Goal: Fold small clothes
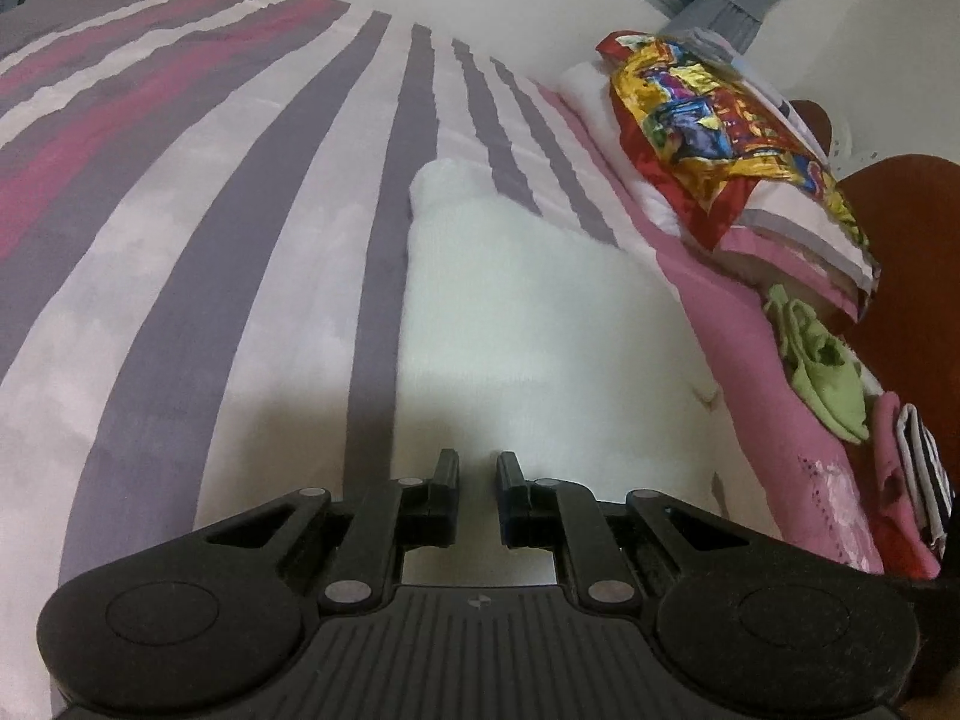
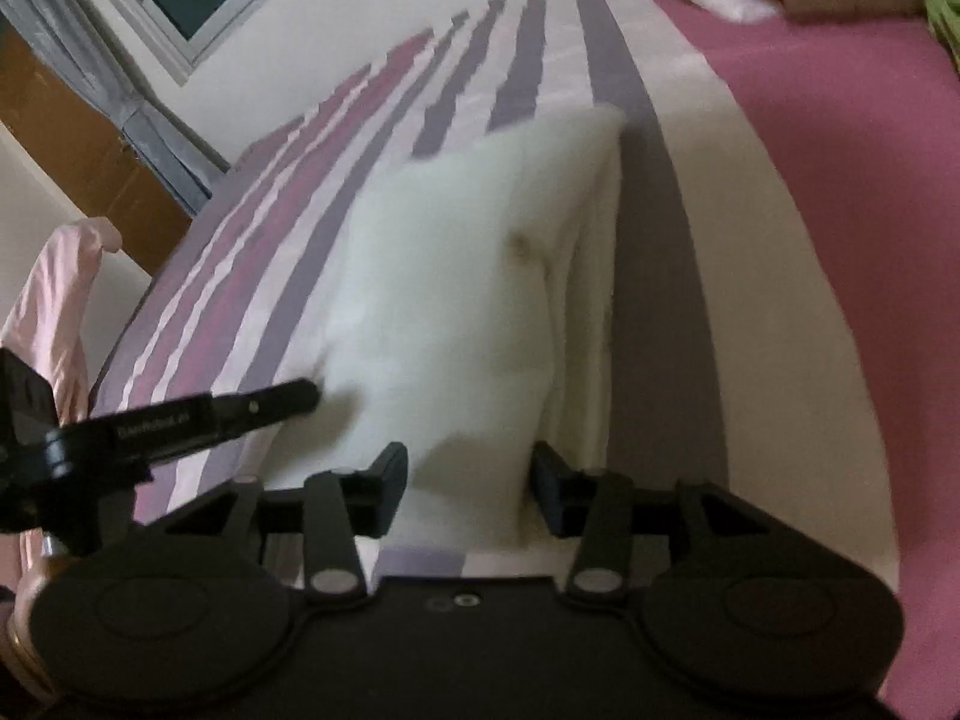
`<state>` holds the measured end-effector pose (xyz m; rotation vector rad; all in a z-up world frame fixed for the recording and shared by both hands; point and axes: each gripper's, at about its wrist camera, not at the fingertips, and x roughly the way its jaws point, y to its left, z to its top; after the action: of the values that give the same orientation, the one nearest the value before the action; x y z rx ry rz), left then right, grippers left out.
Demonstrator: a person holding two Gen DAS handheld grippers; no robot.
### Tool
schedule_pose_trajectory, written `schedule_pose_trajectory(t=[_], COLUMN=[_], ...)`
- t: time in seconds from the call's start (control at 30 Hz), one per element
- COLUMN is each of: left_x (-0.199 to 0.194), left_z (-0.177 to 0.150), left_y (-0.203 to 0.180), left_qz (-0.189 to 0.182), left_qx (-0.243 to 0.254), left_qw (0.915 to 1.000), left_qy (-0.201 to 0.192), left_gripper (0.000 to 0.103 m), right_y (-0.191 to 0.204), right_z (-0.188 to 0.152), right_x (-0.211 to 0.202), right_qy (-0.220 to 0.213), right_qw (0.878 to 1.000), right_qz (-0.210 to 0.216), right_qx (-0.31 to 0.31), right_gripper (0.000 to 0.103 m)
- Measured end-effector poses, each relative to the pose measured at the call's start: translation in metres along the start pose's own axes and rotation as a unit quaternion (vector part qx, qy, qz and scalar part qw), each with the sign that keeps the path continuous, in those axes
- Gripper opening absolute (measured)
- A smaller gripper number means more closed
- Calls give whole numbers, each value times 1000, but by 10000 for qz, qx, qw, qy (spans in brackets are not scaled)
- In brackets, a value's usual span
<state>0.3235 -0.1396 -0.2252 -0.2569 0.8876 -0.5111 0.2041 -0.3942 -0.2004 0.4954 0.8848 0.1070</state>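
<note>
A small white garment (image 1: 528, 312) lies flat on the striped bedsheet (image 1: 180, 228). In the right wrist view the white garment (image 2: 468, 300) has a fold along its right side. My left gripper (image 1: 477, 468) hovers at the garment's near edge, its jaws a narrow gap apart with nothing between them. It shows from the side in the right wrist view (image 2: 300, 396), at the garment's left edge. My right gripper (image 2: 468, 468) is open, its fingers on either side of the garment's near end, just above it.
Folded clothes are stacked at the right: a pink garment (image 1: 798, 420), a green one (image 1: 822, 360), a striped one (image 1: 924, 468). A colourful foil bag (image 1: 708, 114) lies on folded fabric. A pink cloth (image 2: 54, 300) hangs at the bed's left edge.
</note>
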Motion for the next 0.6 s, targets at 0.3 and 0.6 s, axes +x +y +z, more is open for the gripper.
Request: schedule_pose_trajectory(t=[0.3, 0.6], left_x=[4, 7], left_z=[-7, -23], left_y=[-7, -16], left_qz=[80, -181], left_qx=[-77, -51], left_qw=[9999, 9996], left_qy=[32, 229], left_gripper=[11, 11], right_y=[12, 14], right_z=[-5, -12], right_x=[-2, 6], right_qy=[-105, 33], right_qw=[9997, 9905], right_qz=[-217, -1183], right_qx=[-10, -700], right_gripper=[7, 5])
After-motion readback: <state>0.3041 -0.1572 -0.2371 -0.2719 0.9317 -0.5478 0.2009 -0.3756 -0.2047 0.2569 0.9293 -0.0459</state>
